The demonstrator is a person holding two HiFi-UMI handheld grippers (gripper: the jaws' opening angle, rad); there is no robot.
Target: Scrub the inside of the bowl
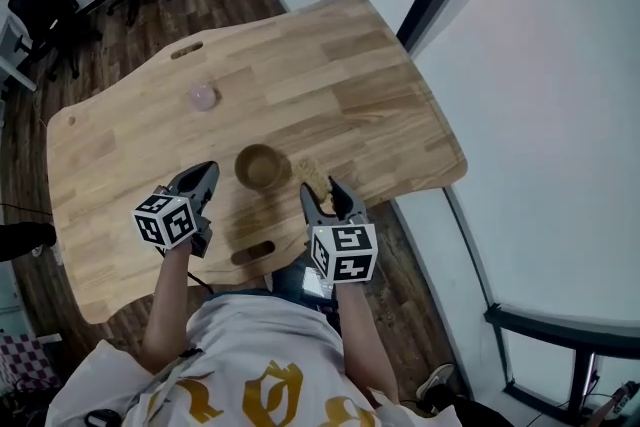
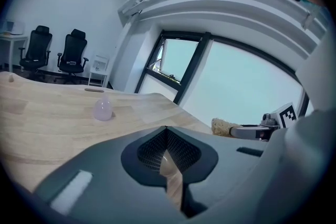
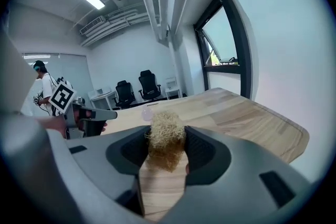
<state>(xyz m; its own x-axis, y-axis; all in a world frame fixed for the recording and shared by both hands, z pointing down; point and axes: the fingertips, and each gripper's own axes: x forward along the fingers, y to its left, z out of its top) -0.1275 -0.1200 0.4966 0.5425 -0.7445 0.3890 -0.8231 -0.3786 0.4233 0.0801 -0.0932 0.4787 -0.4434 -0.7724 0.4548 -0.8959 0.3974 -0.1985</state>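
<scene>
The right gripper [image 3: 166, 135] is clamped on a tuft of straw-coloured scrubber [image 3: 164, 124], which bulges up past its jaws. The left gripper [image 2: 167, 132] has its jaws pressed together with nothing between them.

Only the head view shows the bowl [image 1: 262, 166]. It is brown and sits upright on the wooden table [image 1: 350, 65], between the two grippers and slightly farther out. The scrubber is just to its right, and whether they touch is unclear.

A small pale pink rounded object [image 1: 203, 97] stands farther out and to the left, well apart from the bowl; the left gripper view also shows it.

Each gripper view catches the other gripper off to one side. Black office chairs [image 2: 72, 55] stand at the far wall.
</scene>
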